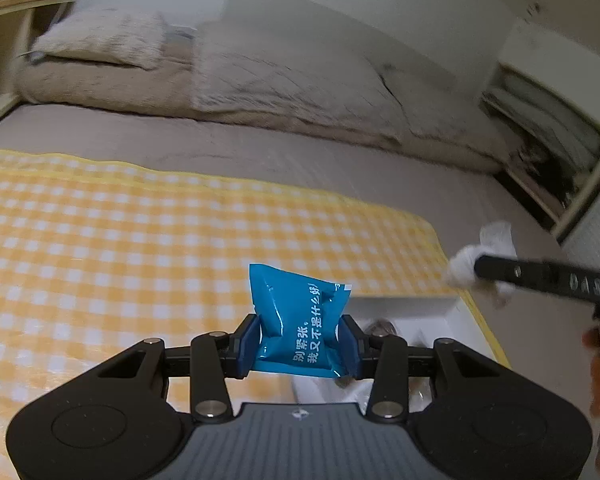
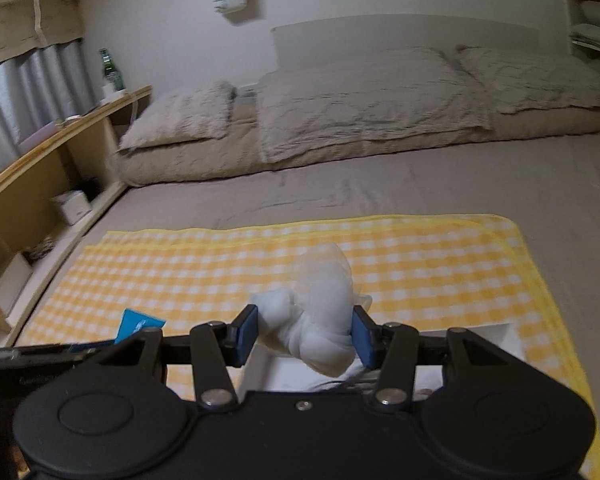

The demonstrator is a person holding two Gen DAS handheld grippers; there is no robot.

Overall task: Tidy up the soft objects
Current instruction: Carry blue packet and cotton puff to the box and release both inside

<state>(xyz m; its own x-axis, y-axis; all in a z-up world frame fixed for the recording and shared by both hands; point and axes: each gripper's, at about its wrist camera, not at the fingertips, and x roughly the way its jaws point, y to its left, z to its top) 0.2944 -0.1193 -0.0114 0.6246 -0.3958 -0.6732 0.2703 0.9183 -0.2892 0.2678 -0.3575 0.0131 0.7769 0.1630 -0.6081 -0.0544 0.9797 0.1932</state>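
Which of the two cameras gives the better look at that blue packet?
The left wrist view: the blue packet sits front and centre, pinched in the left gripper, its white print readable. The right wrist view shows only a blue corner at the lower left.

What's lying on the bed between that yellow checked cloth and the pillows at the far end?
Nothing: only bare grey sheet separates the checked cloth from the pillows. The right wrist view shows it best.
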